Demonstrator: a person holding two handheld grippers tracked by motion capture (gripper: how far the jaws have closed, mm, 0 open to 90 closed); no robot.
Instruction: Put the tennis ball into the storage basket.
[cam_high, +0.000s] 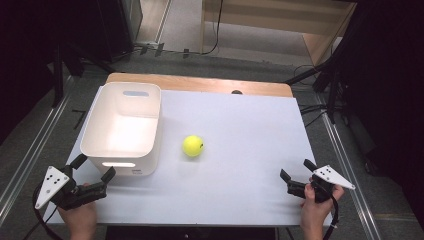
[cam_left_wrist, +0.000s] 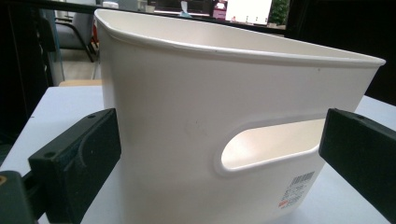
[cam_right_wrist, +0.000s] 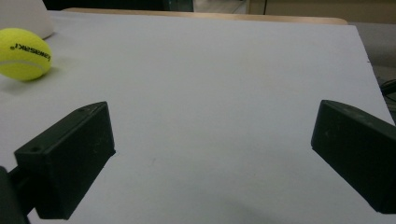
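Ball (cam_high: 193, 146) sits untouched on the table (cam_high: 240, 190), ahead and to the left of your right gripper (cam_high: 298, 171) and well apart from it — nothing is done yet. Its jaws stand spread and empty. Your left gripper (cam_high: 93, 168) is spread too, just before the bin (cam_high: 100, 125), holding nothing. As I judge it, reaching, gripping and carrying the ball to the bin all remain.

A white-topped table (cam_high: 240, 180) carries a white bin (cam_high: 121, 131) and, apart, a yellow tennis ball (cam_high: 193, 146).
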